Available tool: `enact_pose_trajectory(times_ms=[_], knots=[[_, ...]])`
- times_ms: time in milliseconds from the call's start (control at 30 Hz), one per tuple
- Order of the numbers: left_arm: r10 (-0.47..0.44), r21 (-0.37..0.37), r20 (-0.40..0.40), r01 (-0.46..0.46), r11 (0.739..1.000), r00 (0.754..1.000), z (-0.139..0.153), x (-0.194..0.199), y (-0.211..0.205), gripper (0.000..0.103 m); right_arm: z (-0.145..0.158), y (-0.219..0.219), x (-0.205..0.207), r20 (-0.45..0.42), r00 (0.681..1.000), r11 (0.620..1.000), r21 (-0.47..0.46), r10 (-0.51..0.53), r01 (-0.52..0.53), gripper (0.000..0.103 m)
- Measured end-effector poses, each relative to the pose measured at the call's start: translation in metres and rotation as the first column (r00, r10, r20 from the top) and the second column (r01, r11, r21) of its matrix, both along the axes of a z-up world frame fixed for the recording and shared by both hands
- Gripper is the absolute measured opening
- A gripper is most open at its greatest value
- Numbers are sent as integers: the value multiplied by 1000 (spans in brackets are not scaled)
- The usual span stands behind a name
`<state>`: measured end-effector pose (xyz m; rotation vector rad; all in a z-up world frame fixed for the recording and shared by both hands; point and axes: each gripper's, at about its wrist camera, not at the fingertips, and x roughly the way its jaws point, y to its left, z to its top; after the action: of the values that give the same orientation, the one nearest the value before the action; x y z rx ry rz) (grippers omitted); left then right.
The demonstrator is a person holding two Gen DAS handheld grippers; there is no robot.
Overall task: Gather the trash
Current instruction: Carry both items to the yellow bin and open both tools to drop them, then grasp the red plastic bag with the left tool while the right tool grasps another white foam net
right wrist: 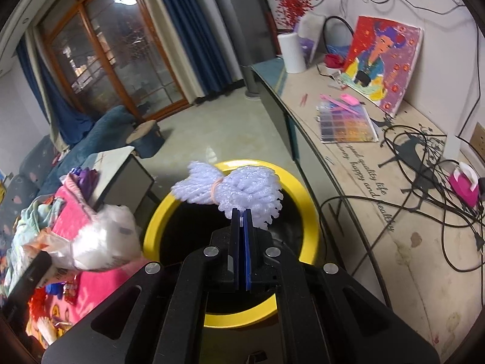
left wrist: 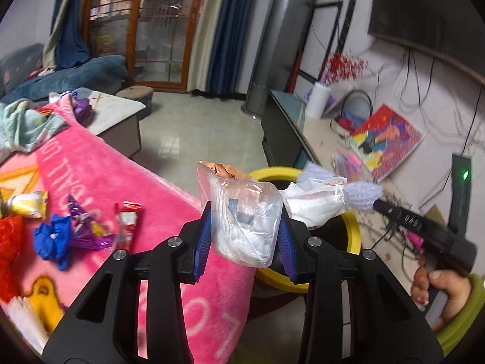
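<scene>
Left gripper (left wrist: 245, 236) clamps a plastic bag (left wrist: 242, 221); right gripper (right wrist: 241, 221) pinches a yarn bundle (right wrist: 233, 188). Both hang over the yellow bin (right wrist: 306, 212). Centre each over its mouth before letting go.

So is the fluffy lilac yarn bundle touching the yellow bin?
Apart. The right wrist view shows the lilac yarn bundle pinched in the right gripper, hanging above the yellow bin's opening.

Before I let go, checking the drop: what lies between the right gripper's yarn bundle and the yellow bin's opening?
Nothing: right wrist view shows yarn bundle over yellow bin, only air beneath.
</scene>
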<state>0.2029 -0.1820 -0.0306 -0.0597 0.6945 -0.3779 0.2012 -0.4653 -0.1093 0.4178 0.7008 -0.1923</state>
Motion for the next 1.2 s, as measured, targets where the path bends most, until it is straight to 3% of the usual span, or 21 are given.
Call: enact_pose_trajectory(times_ms=[233, 367, 400, 467, 533, 600, 667, 933, 1200], knots=[[-59, 103, -44, 64, 993, 997, -24, 15, -39, 32, -11, -12, 3, -27, 999, 999, 24, -21, 22, 3], [-76, 116, -72, 84, 990, 995, -33, 22, -50, 35, -14, -16, 6, -28, 1000, 998, 58, -11, 13, 5], [-77, 111, -72, 85, 990, 994, -33, 23, -51, 38, -15, -17, 6, -30, 999, 998, 65, -15, 17, 7], [-70, 103, -62, 76, 992, 996, -34, 24, -51, 67, -16, -18, 7, -32, 999, 997, 78, -10, 12, 17], [-65, 82, -51, 69, 994, 997, -32, 24, -48, 77, -19, -18, 8, -35, 999, 996, 86, -10, 13, 33], [-55, 71, -53, 59, 996, 997, -31, 24, -43, 79, -20, -17, 9, -43, 999, 996, 85, -10, 14, 34], [-36, 52, -51, 38, 998, 998, -28, 22, -35, 91, -21, -16, 10, -49, 999, 996, 83, -9, 13, 34], [44, -14, -23, -44, 999, 999, -11, 13, -2, 92, -14, 0, 9, -28, 999, 997, 66, 35, -33, 43], [118, -32, 38, -117, 993, 992, 7, -5, 28, 92, 8, 32, 0, 29, 993, 993, 22, 112, -113, 55]])
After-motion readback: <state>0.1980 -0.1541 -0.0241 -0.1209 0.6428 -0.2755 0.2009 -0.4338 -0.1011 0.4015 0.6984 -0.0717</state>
